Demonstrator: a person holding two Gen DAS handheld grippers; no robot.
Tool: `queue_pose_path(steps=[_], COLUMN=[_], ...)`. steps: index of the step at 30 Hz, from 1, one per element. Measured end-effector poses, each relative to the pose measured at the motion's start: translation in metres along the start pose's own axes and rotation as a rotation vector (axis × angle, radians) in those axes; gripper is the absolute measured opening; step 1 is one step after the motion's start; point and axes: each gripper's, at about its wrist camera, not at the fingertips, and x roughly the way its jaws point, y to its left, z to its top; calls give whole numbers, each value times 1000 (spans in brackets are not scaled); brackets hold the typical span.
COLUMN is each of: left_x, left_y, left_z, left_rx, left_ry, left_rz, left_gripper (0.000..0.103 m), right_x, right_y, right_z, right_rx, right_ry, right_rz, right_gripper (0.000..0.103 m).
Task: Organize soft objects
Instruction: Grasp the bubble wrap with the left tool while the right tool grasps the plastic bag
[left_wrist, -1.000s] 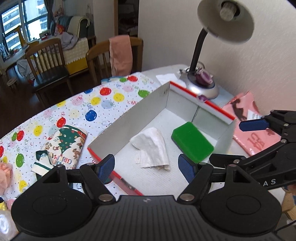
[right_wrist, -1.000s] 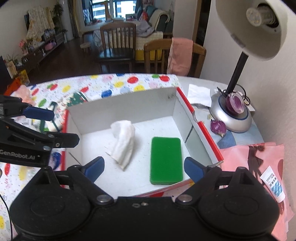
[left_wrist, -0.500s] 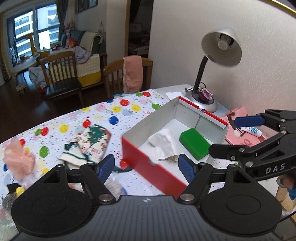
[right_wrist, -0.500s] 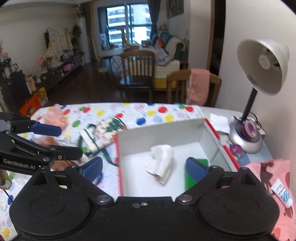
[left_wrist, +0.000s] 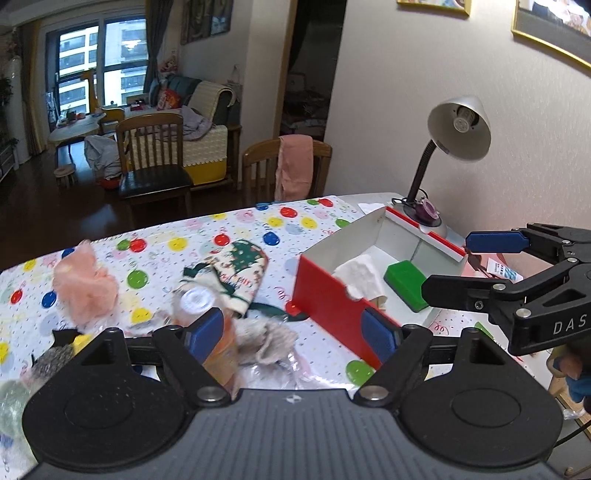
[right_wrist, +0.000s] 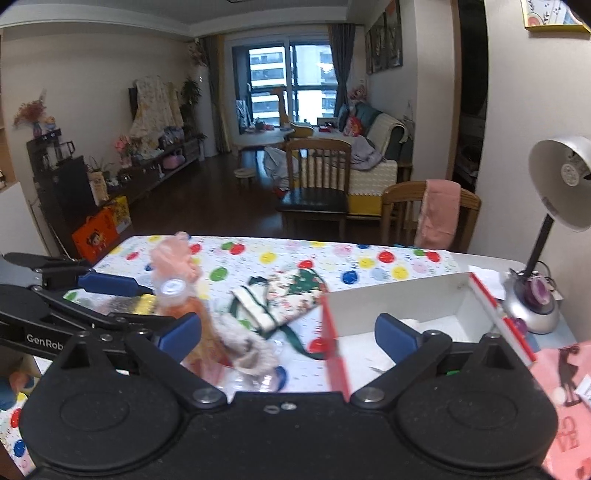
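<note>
Left tongs: released, nothing gripped; jaws have just been spreading wider. Blue pads frame the clutter at the near edge of the tabletop.

Right tongs: released, at full spread, nothing gripped; jaws likewise have just been opening. Seen from the left wrist they hang to the right, over the near corner of the box.

Grey-beige knit piece: crumpled heap lying directly ahead of and below the left tongs, between their pads in that view, no clear long axis. In the right wrist view it sits left of centre, so the left hand looks the nearer.

Orange bottle: upright, touching or just beside the knit piece on its left; a likely obstacle.

Christmas-print mitt: beyond the knit piece, long axis running away toward the upper right.

Pink fluffy item: well to the left.

Box contents: white cloth, green sponge, side by side.
</note>
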Motion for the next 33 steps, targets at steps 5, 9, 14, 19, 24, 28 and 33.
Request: queue_pose_path(steps=[5,9,14,19,24,28,33], left_x=[-13,-18,-24,-26,-28,-21,-7], left_y=[29,53,86,117,144,164,182], left_z=[-24,-41,-62,-77,-88,-93,-98], left_rx=[-32,-58,-96,-123,-63,3,74], left_ry=[-22,-13,-16,-10,-1,30,62], left_rz=[3,-10,12,37,117,129,152], left_gripper=[86,98,100,100,100,100,100], right_x=[4,10,26,44,58,70,89], right_y=[31,55,74,90,94,91,88], right_z=[-11,-19,-31,-44,-56,-65,-76], right_rx=[-1,4,35,45,72,102,71], right_ry=[-32,-41,-32,-5,39,87,137], right_rz=[43,80,97,87,52,25,-8], right_gripper=[103,103,103,103,103,103,103])
